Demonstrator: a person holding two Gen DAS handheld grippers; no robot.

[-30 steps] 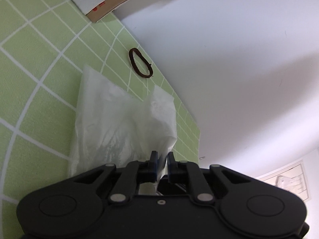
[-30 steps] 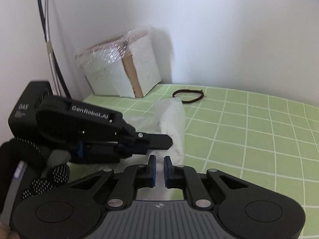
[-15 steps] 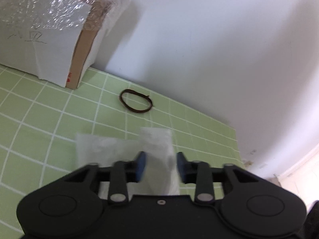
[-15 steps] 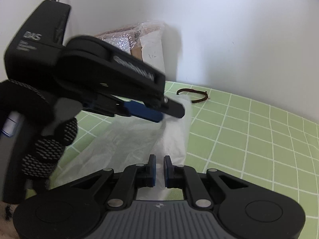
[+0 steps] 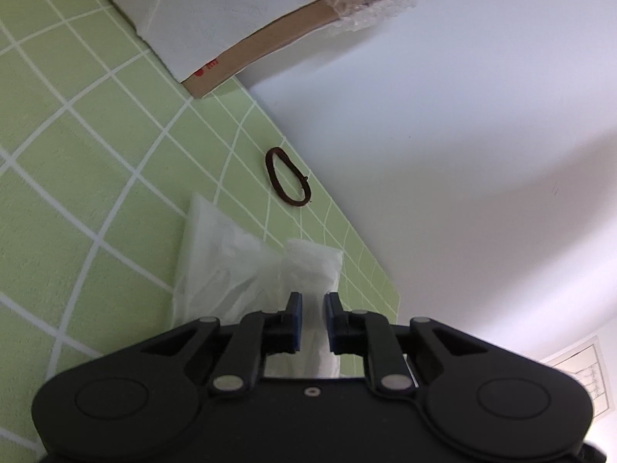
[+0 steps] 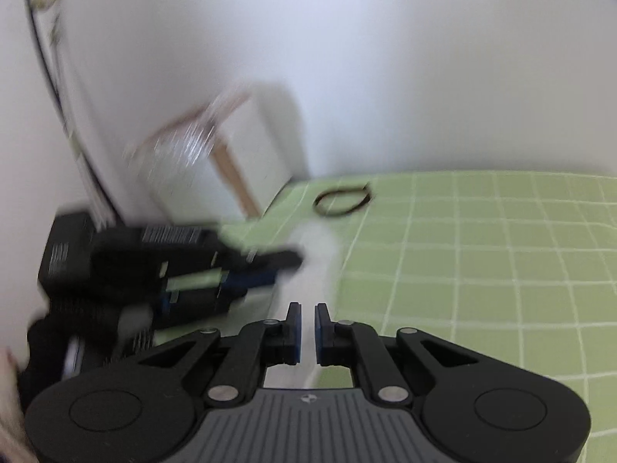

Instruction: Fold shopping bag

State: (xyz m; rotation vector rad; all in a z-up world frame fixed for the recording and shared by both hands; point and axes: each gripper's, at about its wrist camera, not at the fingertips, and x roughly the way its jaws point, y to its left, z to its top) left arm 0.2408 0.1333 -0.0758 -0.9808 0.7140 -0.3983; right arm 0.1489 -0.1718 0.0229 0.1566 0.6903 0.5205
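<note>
The translucent white shopping bag [image 5: 246,266] lies partly folded on the green checked mat [image 5: 77,177]. In the left wrist view a folded layer of it runs down between the blue pads of my left gripper [image 5: 312,308], whose jaws stand close together on it. In the blurred right wrist view the bag [image 6: 316,254] shows as a white strip leading into my right gripper [image 6: 307,320], which is shut on it. My left gripper [image 6: 277,266] appears there at the left, its fingertips on the bag, held by a gloved hand [image 6: 77,332].
A dark elastic loop [image 5: 287,181] lies on the mat just beyond the bag, near the white wall. A box wrapped in bubble film [image 5: 246,11] stands at the back corner. Cables [image 6: 50,77] hang down the wall at the left.
Half a second ago my left gripper was wide open above the bag; its jaws have since closed onto the folded layer. My right gripper has stayed shut on the bag, and its view is now blurred.
</note>
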